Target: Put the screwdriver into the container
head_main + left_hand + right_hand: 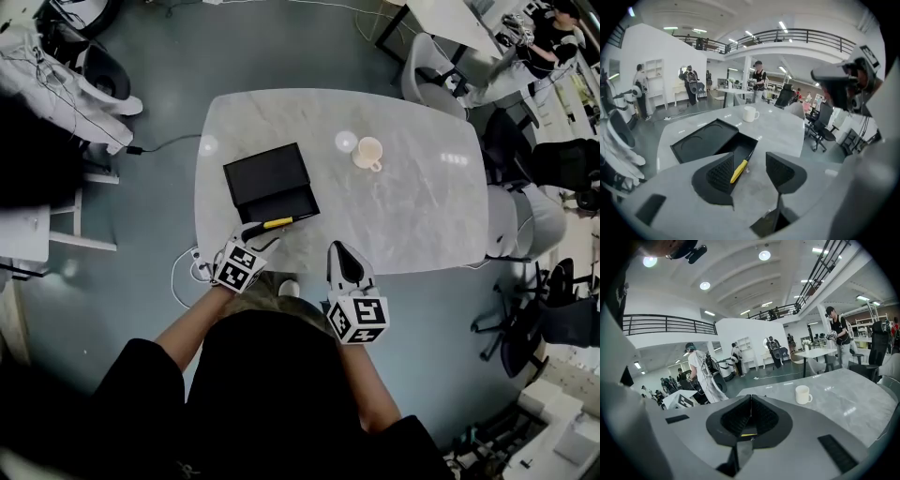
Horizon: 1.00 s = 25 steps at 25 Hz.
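The left gripper (750,158) has its two black ribbed jaws standing well apart and clamps nothing; it hovers low over the near edge of the marble table (422,206). The screwdriver (738,170) lies on the tabletop in the gap between those jaws, close beside the left-hand jaw. Its yellow handle is nearer the gripper and its dark shaft points away toward the black container (708,140). From the head view the screwdriver (277,222) runs along the container's (272,183) near side, just at its rim; whether the tip rests on the rim or on the table cannot be told. The container is a flat black box laid open, with its lid on the far side and its shallow tray toward the person. The right gripper (751,414) has its jaws pressed together with nothing between them, and it is held at the table's near edge (339,251), well to the right of the screwdriver. Farther out on the table, apart from the container, stands a white mug (367,153). Office chairs (525,220) stand around the table's right end.
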Available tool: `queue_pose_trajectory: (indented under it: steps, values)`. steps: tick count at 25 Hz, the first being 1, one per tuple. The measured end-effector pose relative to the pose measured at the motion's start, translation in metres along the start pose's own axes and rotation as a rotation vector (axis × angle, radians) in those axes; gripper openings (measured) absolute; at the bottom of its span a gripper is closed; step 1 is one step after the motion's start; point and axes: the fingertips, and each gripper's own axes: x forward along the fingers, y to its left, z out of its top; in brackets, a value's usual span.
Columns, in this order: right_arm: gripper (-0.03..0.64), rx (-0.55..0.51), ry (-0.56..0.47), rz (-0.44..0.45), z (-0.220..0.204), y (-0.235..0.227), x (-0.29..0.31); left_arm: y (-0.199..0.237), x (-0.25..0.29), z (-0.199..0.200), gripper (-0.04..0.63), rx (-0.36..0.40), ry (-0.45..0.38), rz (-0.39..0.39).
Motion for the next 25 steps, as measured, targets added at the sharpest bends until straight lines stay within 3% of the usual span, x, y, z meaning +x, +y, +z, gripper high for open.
queue_pose_trajectory:
  steps: [5,9,12,14,17,25]
  values:
    - [0.012,-0.014,-0.03,0.008,-0.002,0.001,-0.024,-0.028,-0.072,0.044,0.221,-0.109,-0.225,0.047]
    - [0.012,-0.042,-0.075,0.033,0.013,0.013,-0.041,-0.055,-0.141,0.093,0.176,-0.07,-0.472,0.102]
    - [0.012,-0.09,-0.109,0.05,0.022,0.026,-0.046,-0.064,-0.18,0.109,0.138,-0.078,-0.585,0.143]
    - [0.012,-0.112,-0.127,0.055,0.029,0.033,-0.05,-0.065,-0.205,0.115,0.064,-0.078,-0.638,0.221]
    - [0.012,-0.121,-0.146,0.057,0.04,0.043,-0.052,-0.069,-0.231,0.119,0.028,-0.032,-0.69,0.303]
    - [0.012,-0.174,-0.164,0.068,0.052,0.064,-0.046,-0.053,-0.241,0.119,0.017,-0.087,-0.683,0.306]
